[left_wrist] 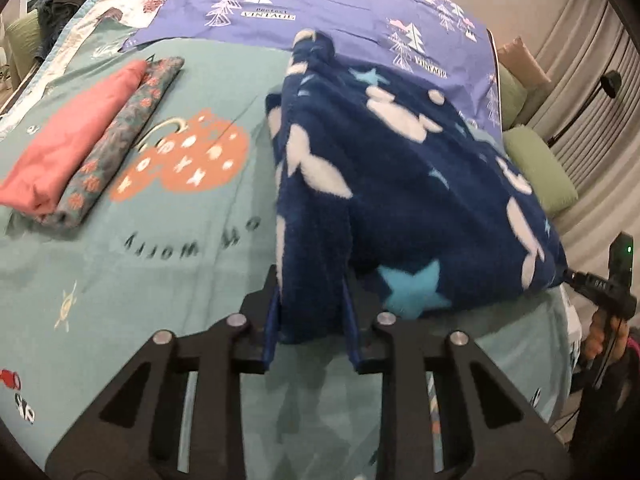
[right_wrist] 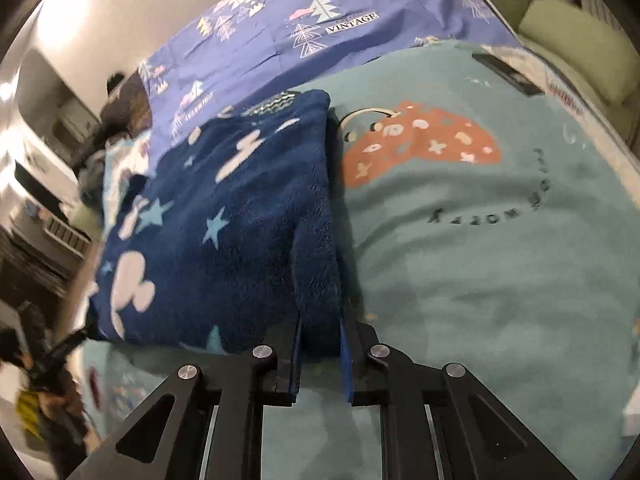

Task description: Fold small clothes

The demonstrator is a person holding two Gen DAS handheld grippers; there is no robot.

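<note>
The left gripper (left_wrist: 310, 316) had its fingers (left_wrist: 272, 320) pinched on one near corner of the navy fleece garment (left_wrist: 400, 184); the right gripper (right_wrist: 320, 354) clamped the other. The garment lay folded on the teal bedspread (left_wrist: 192, 272), beside a pink folded cloth (left_wrist: 76, 136) and a floral folded cloth (left_wrist: 120, 140).

Navy fleece garment (left_wrist: 400, 184) with white shapes and light-blue stars; teal bedspread (left_wrist: 160, 280) printed orange; purple tree-patterned sheet (left_wrist: 340, 4).
</note>
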